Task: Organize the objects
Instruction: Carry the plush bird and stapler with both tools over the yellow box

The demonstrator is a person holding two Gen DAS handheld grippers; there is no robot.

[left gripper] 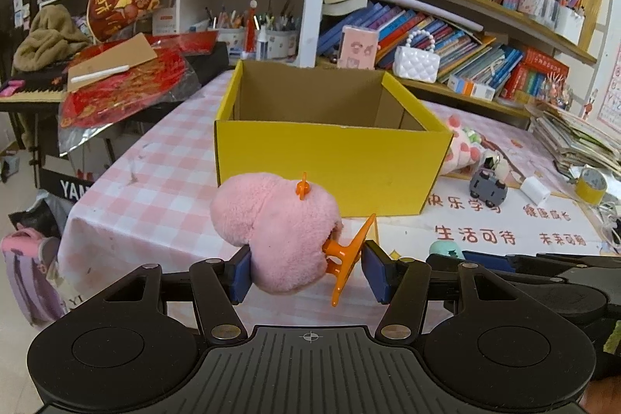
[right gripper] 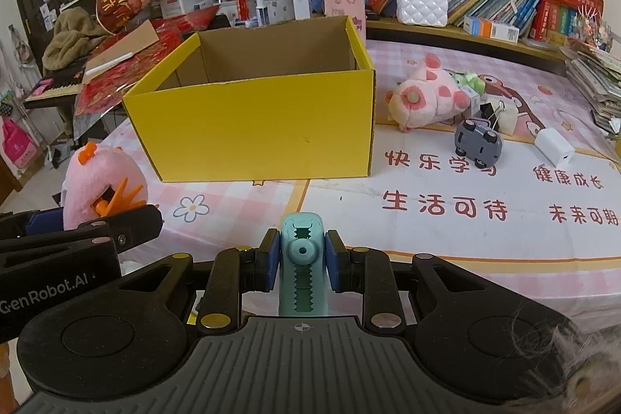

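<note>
On a table (right gripper: 240, 196) covered in pink checked cloth, with crowded bookshelves behind, two hand-held grippers face an open yellow cardboard box (right gripper: 256, 127); the box looks empty as far as its inside shows, and likely serves as the place to gather things. Furthest left, the left gripper (left gripper: 306, 272) is clamped on a pink plush hair clip (left gripper: 275, 231) with orange plastic teeth; one blue pad presses the fluff, the other meets the orange handle, so the clip hangs sideways just in front of the box's near wall. In the middle, the right gripper (right gripper: 302, 264) has its pads closed tight on a teal toothed clip (right gripper: 302, 258), held upright and pointing at the box, probably ready to go in. To the right of the box, loose on the cloth, lie a pink spotted plush toy (right gripper: 425, 96), a small grey toy car (right gripper: 477, 140) and a white charger block (right gripper: 553, 146), apparently not yet tidied.
</note>
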